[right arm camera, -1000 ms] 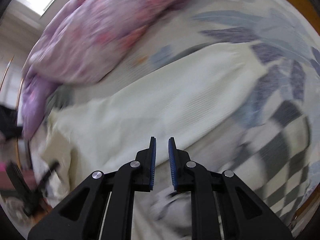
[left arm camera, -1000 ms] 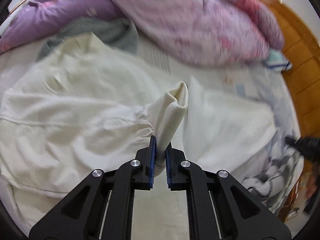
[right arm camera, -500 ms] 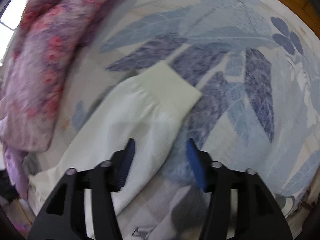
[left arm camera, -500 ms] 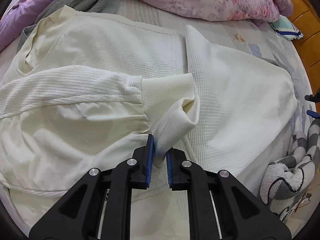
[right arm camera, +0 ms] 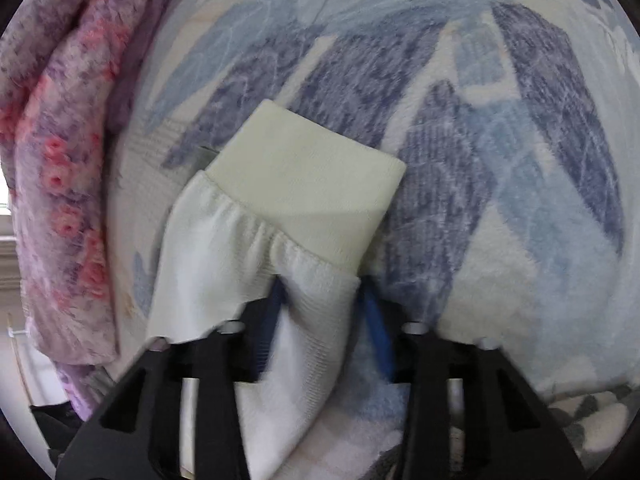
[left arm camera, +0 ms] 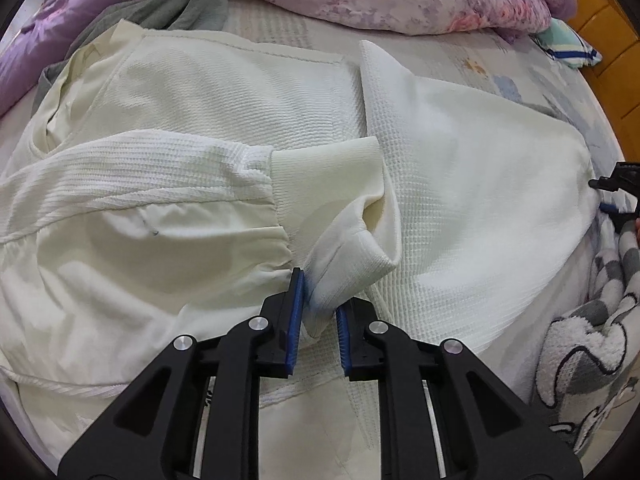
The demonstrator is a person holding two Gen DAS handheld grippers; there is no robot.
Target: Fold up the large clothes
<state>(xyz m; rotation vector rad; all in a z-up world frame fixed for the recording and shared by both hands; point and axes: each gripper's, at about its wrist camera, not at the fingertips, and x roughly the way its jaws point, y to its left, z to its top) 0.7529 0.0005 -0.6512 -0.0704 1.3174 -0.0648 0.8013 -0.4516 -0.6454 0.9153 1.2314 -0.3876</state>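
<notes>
**Both sleeves in the jaws**

The cream sweater [left arm camera: 248,92] lies flat on the bed ahead of the left gripper [left arm camera: 318,312], whose jaws are slackening around one cuff [left arm camera: 344,276]. The right gripper [right arm camera: 324,312] has just been closing on the other sleeve [right arm camera: 312,308]. Bunched fabric could slip, dragging the fold askew.

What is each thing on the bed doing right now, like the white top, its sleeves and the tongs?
Cream waffle-knit top: spread flat on the bed.
Folded-in sleeve cuff: laid across the top's body, pinched.
Left tongs: shut on that cuff.
Outstretched sleeve: flat on the blue leaf-print blanket.
Right tongs: jaws just closing, sleeve between them.
</notes>
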